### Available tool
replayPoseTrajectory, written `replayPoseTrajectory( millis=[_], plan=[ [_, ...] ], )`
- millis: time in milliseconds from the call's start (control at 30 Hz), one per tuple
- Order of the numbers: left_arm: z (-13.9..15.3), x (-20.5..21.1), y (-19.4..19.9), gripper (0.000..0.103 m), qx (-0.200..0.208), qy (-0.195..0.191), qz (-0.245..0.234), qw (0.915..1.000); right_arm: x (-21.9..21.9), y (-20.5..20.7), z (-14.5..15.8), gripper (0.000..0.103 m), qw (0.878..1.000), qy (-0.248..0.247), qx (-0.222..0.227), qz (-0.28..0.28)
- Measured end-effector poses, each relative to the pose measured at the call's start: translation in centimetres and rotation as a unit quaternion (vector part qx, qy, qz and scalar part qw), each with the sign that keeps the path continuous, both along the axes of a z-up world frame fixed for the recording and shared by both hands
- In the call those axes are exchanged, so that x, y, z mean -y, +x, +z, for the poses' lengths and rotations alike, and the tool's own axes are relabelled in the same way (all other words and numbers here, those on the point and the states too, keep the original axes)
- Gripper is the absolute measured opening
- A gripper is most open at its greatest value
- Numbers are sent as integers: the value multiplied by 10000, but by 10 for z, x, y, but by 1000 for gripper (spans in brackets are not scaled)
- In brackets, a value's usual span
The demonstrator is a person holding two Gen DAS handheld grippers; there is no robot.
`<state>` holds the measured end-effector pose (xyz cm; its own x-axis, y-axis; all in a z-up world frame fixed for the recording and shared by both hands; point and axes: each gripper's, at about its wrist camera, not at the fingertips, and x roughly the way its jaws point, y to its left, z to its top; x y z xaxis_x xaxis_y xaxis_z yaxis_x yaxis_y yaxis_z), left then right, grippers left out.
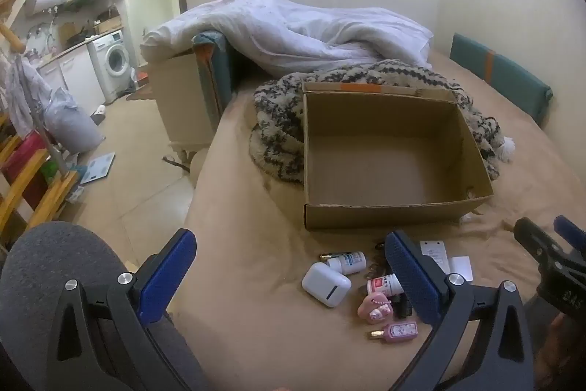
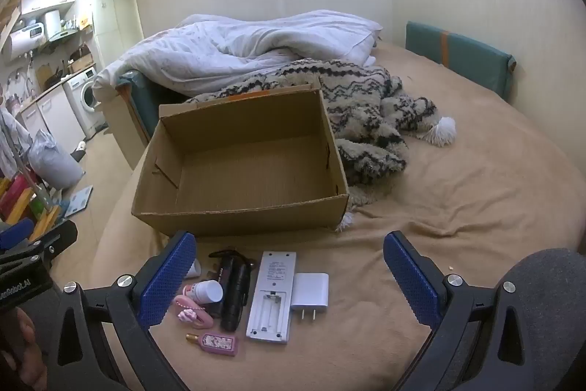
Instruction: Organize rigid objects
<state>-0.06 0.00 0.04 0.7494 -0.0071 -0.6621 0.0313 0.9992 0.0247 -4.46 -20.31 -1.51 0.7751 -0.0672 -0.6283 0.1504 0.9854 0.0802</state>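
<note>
An empty cardboard box (image 1: 384,217) (image 2: 238,218) stands open on the tan bed. In front of it lie small items: a white earbud case (image 1: 326,284), a white bottle (image 1: 348,261), a pink-labelled bottle (image 1: 382,284) (image 2: 205,292), a pink heart charm (image 1: 375,310) (image 2: 192,312), a pink perfume bottle (image 1: 397,332) (image 2: 216,343), a black torch (image 2: 234,292), a white remote (image 2: 273,295) lying back up and a white charger plug (image 2: 310,290). My left gripper (image 1: 291,277) hovers open above the earbud case. My right gripper (image 2: 291,277) hovers open above the remote and the plug. Neither holds anything.
Behind the box lie a patterned fleece blanket (image 2: 366,112) and a white duvet (image 1: 293,28). A teal cushion (image 2: 461,57) leans on the far wall. The bed's edge drops to the floor (image 1: 146,178) on the left. A grey-trousered knee (image 1: 55,262) is beside the left gripper.
</note>
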Motion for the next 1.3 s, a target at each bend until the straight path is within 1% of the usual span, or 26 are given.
replayPoseTrajectory(
  millis=[33, 467, 500, 1300],
  plan=[
    [0, -1, 1, 103, -62, -49, 8, 10000, 0, 0, 0, 103, 10000, 1, -10, 3],
    [0, -10, 5, 103, -21, -22, 7, 10000, 2, 2, -1, 103, 10000, 42, -35, -21],
    [0, -10, 3, 103, -17, -25, 26, 10000, -1, 0, 0, 103, 10000, -16, -11, 2],
    [2, -9, 0, 103, 10, 32, 48, 10000, 0, 0, -1, 103, 10000, 1, -13, 4]
  ],
)
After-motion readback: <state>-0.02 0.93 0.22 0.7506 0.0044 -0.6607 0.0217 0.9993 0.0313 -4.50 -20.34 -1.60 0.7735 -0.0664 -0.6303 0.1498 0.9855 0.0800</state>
